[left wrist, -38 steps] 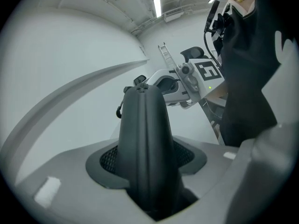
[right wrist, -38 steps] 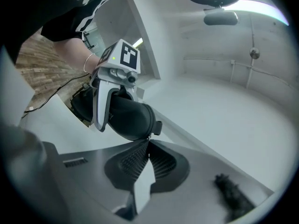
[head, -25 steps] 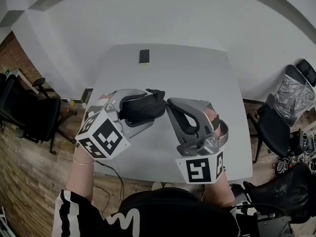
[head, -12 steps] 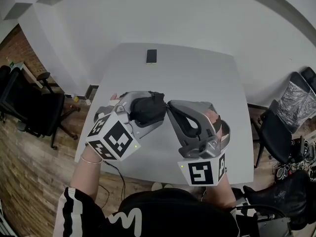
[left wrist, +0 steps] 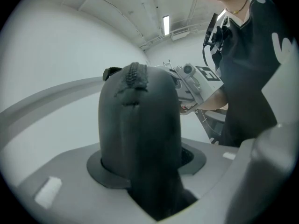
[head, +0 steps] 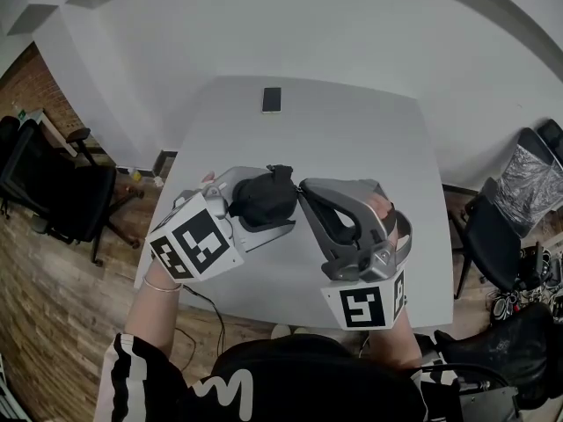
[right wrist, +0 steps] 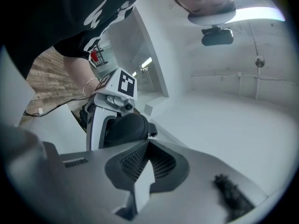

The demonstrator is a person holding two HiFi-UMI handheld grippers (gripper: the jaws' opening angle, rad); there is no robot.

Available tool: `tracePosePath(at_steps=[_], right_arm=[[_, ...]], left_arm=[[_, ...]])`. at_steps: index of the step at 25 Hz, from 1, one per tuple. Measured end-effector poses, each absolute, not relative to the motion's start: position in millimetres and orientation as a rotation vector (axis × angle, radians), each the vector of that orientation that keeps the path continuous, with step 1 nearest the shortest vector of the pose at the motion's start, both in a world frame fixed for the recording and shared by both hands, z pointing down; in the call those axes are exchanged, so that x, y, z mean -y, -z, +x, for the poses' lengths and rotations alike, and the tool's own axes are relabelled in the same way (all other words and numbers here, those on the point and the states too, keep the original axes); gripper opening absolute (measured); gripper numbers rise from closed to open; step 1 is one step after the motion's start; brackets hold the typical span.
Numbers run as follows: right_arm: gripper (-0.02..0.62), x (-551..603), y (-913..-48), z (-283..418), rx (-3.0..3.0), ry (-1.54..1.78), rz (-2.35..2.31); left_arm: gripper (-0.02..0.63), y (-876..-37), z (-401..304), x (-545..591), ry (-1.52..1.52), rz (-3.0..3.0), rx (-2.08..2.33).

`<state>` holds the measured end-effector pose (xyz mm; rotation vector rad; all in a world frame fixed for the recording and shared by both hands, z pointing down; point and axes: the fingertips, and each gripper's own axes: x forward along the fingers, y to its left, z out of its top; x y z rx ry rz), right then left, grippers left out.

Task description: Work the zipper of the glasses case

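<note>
Glasses case (left wrist: 140,139), black, was clamped above the tabletop (head: 352,130) in the left gripper (head: 277,202), whose jaws had just been closing on it. Right gripper (right wrist: 148,143) had its jaws together, apparently empty, just beside the zipper (left wrist: 135,76). A weak pinch there could slip off when tugged.

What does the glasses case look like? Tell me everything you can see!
The glasses case is black, rounded and soft-looking, like fabric. A toothed zipper runs over its end and looks closed there. It is held up over the white table, not lying on it. The left gripper clamps it; its jaws have just been closing on it. The right gripper, jaws together, has its tips right at the case's end. Whether it pinches the zipper pull is unclear.
</note>
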<state>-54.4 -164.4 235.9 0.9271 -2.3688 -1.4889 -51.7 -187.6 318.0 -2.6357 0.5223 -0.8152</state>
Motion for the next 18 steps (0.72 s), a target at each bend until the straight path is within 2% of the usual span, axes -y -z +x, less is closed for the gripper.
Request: tracePosePath(at_steps=[18], right_arm=[[0.003,159.9,-233.9,-50.3,2.492,1.44,0.911]], left_arm=[[0.256,-286.3,-38.0,166.9,0.536,-2.832,-0.354]])
